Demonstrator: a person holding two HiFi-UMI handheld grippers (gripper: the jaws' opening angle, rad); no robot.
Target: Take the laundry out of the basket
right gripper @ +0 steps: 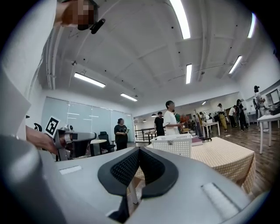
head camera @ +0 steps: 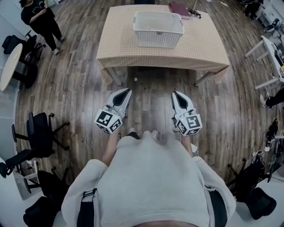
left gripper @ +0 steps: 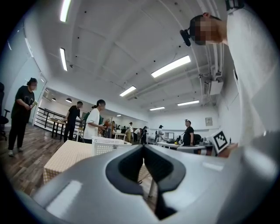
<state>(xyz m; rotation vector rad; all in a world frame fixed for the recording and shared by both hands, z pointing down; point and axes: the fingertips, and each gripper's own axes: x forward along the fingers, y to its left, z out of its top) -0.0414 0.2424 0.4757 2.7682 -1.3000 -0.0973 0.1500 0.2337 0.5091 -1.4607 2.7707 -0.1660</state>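
Where a beige checked tablecloth (head camera: 208,48) hangs, rectangular white lattice-walled basket (head camera: 159,39)

- One white basket (head camera: 158,29), on the table.
- One table (head camera: 208,53) under a checked cloth.
- One dark red flat item (head camera: 179,9), far right on that table.
- Two grippers: left gripper (head camera: 128,91), right gripper (head camera: 174,93).
- One round white table (head camera: 9,66), left.
- One person (head camera: 42,20) standing far left; others beyond are too small to count.
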